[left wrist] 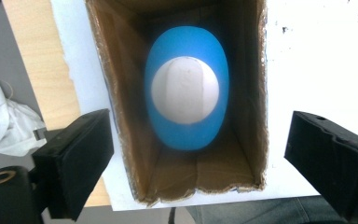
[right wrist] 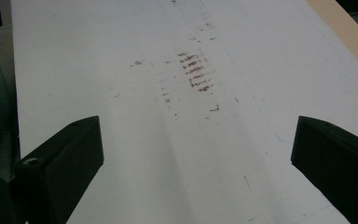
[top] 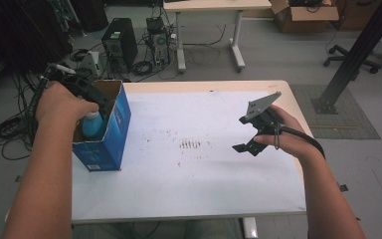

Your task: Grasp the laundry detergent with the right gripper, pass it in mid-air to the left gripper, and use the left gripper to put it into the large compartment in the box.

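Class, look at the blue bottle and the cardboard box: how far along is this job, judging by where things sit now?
Done: the blue bottle with its white cap stands inside the open cardboard box.

In hand: the left hand-held gripper hovers over the box opening, jaws wide apart and clear of the bottle.

Left: probably just drawing that gripper away. The right hand-held gripper waits open above the stained white table, holding nothing.

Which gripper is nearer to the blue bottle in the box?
Left. The left gripper hovers directly above the blue bottle standing inside the open box, fingers spread wide. The right gripper is held over the bare white table, well off to the side.
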A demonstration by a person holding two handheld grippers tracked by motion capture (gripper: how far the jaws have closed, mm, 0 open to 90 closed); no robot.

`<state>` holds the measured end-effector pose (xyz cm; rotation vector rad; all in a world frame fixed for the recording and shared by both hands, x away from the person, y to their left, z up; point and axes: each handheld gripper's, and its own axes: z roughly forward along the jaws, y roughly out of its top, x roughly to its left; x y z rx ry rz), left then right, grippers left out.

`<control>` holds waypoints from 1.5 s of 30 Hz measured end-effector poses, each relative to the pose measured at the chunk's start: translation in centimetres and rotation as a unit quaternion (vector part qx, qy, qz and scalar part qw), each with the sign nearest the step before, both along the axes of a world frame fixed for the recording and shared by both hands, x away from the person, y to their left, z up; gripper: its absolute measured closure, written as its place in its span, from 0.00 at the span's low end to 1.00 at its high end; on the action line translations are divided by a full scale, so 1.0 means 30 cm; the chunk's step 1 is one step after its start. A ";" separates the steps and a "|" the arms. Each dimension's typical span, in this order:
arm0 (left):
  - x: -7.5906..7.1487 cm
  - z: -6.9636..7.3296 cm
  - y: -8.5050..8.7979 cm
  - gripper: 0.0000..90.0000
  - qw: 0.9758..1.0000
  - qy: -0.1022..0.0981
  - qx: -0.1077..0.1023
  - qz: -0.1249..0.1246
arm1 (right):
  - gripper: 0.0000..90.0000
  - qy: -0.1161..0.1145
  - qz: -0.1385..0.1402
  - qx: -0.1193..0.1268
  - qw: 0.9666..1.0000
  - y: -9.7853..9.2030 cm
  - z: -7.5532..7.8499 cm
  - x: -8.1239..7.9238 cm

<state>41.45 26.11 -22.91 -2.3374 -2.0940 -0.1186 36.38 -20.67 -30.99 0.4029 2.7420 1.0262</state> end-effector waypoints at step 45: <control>-0.059 0.268 -0.430 0.00 0.942 -0.049 0.019 -0.330 | 0.03 -0.018 0.032 -0.040 0.999 0.014 0.100 -0.040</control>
